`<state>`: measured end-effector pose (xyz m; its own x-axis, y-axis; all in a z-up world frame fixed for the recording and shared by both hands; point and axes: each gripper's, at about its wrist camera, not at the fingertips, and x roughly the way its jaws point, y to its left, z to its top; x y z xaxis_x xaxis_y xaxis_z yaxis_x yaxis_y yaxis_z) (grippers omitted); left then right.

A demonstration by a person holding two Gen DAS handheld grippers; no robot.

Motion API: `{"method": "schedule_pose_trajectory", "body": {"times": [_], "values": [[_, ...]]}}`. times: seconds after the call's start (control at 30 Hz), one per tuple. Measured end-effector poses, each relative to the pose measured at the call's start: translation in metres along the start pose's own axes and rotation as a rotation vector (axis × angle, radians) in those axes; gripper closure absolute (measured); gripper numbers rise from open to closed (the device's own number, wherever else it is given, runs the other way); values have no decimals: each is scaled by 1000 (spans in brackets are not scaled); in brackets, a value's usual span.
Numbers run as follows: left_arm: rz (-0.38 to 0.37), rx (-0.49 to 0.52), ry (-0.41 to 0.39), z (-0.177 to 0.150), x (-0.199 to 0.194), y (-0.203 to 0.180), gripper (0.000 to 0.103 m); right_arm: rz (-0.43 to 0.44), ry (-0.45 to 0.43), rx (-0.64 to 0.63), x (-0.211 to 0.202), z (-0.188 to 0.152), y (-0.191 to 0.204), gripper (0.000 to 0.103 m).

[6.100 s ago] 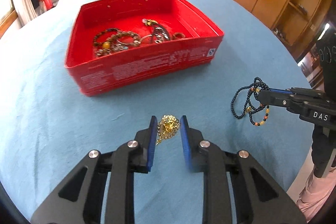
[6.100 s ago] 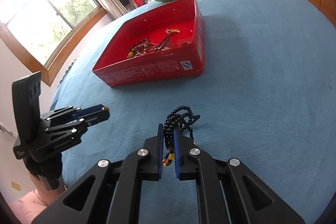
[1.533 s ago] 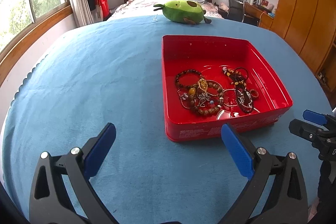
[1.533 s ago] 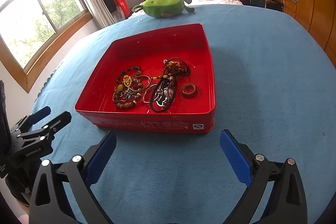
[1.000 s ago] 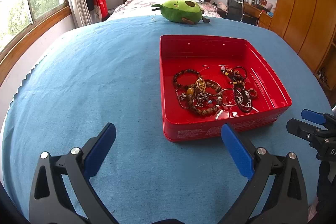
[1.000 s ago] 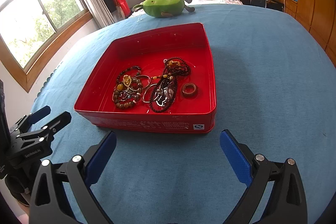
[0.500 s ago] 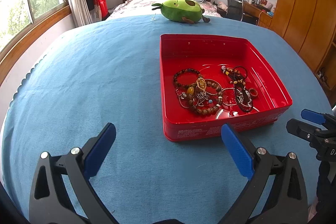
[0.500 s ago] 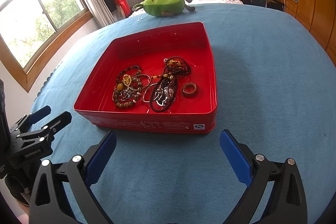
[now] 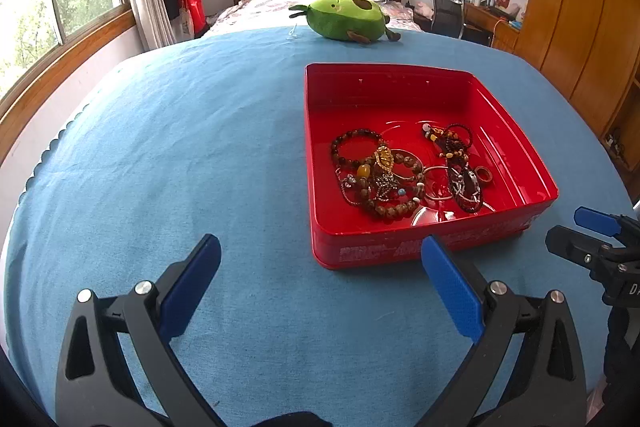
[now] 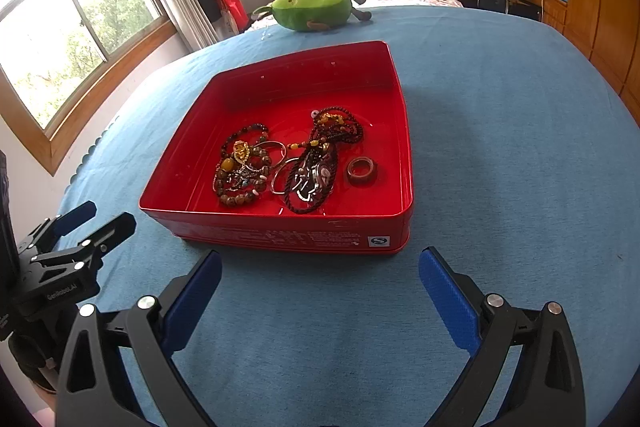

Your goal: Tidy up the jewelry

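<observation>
A red tray (image 9: 520, 223) sits on the blue tablecloth and holds several pieces of jewelry: beaded bracelets (image 9: 376, 179), a gold pendant (image 9: 385, 158), a black bead necklace (image 9: 456, 143) and a brown ring (image 9: 483, 175). The tray also shows in the right wrist view (image 10: 280, 235), with the ring (image 10: 361, 171) and the necklace (image 10: 336, 131). My left gripper (image 9: 320, 275) is wide open and empty, in front of the tray. My right gripper (image 10: 320, 279) is wide open and empty, near the tray's front wall.
A green avocado plush toy (image 9: 344, 18) lies at the table's far edge. Beyond it are a bed, a coat rack, windows on the left and wooden cupboards on the right. The right gripper shows in the left view (image 9: 588, 235), the left gripper in the right view (image 10: 88, 227).
Six seconds ago the left gripper closed around the gold pendant and the right held the black necklace; both pieces now lie in the tray. Over the last second nothing has visibly moved.
</observation>
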<state>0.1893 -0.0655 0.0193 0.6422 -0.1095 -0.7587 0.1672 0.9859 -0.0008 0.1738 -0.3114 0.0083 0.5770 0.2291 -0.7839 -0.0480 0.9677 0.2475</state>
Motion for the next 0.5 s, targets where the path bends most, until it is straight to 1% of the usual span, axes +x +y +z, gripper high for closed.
{"method": "schedule_pose_trajectory", "body": {"times": [0.5], "values": [[-4,-3,2,0,-2,-1,3,-2,2,1,1,0,0,4]]}}
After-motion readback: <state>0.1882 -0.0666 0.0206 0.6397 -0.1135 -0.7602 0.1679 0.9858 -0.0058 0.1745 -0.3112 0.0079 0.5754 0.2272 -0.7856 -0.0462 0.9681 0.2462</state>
